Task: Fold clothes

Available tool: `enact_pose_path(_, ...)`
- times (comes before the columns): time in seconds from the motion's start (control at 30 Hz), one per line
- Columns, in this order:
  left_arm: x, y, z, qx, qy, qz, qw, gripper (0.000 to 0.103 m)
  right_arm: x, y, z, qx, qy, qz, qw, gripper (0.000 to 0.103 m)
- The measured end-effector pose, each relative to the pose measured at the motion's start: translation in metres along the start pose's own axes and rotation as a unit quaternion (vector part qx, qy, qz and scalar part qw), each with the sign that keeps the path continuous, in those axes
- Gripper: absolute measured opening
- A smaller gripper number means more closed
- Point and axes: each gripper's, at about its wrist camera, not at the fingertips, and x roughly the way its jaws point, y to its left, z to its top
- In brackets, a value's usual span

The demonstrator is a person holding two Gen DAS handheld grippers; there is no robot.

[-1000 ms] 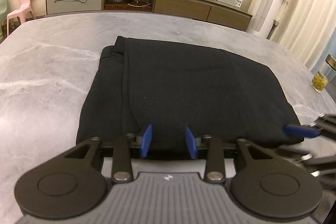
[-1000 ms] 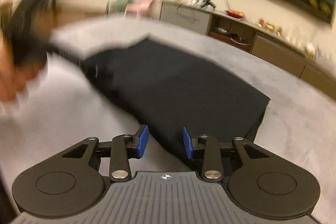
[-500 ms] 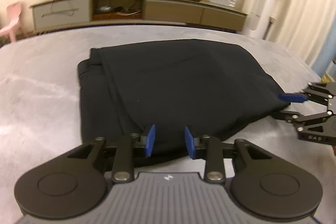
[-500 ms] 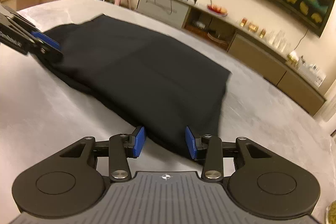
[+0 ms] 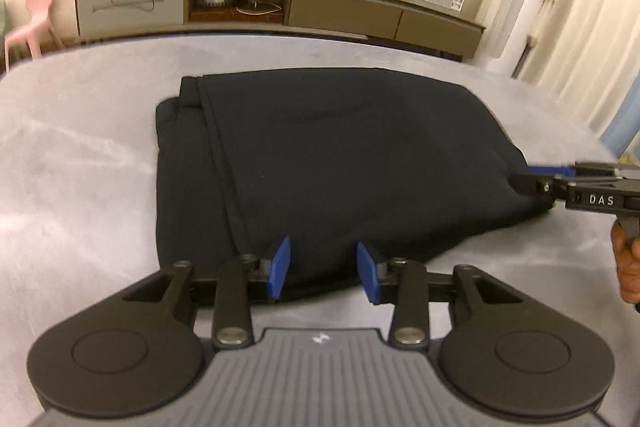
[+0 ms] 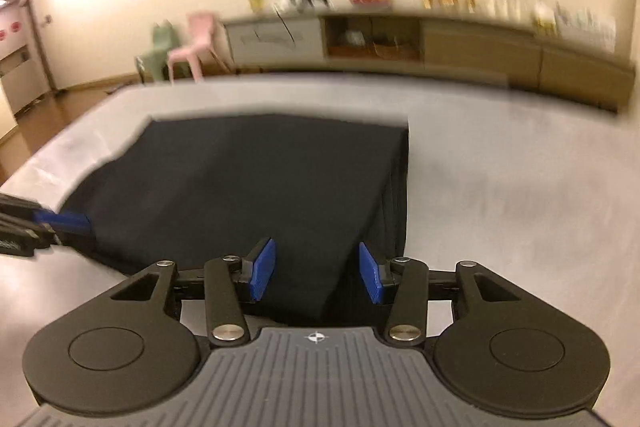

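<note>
the right gripper (image 6: 316, 273) hung over the near edge of the folded black garment (image 6: 256, 195) on the grey table (image 6: 500, 187), jaws opening, pads clear of the cloth

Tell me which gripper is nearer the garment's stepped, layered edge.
Left. The left gripper sits at the black garment's near hem close to that edge; the right gripper is at the opposite end.
</note>
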Motion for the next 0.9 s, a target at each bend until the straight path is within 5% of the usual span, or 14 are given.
enact_pose_path(0.4,-0.002,0.006,0.007,-0.004,0.011,0.032,0.9994,0.039,0.014,-0.008,-0.002,0.006,0.023,-0.044,0.999,0.053)
enact_pose_path(0.47,-0.005,0.009,0.008,-0.013,0.016,0.038,0.9991,0.053,0.019,-0.023,0.001,0.014,0.029,-0.067,0.997,0.067)
enact_pose_path(0.53,-0.015,0.012,0.008,-0.028,0.007,0.050,0.9983,0.081,0.005,-0.040,0.000,0.016,0.030,-0.139,0.990,0.067)
enact_pose_path(0.63,-0.033,0.014,0.008,-0.045,-0.009,0.065,0.9968,0.085,-0.028,-0.052,-0.002,0.002,0.022,-0.214,0.977,0.072)
enact_pose_path(0.73,-0.054,0.002,0.008,-0.032,-0.032,0.063,0.9970,0.096,-0.069,-0.039,-0.003,0.021,-0.025,-0.191,0.981,0.096)
enact_pose_path(0.9,-0.088,-0.024,0.000,-0.015,-0.060,0.058,0.9964,0.103,-0.086,0.014,-0.037,0.021,-0.040,-0.132,0.990,0.099)
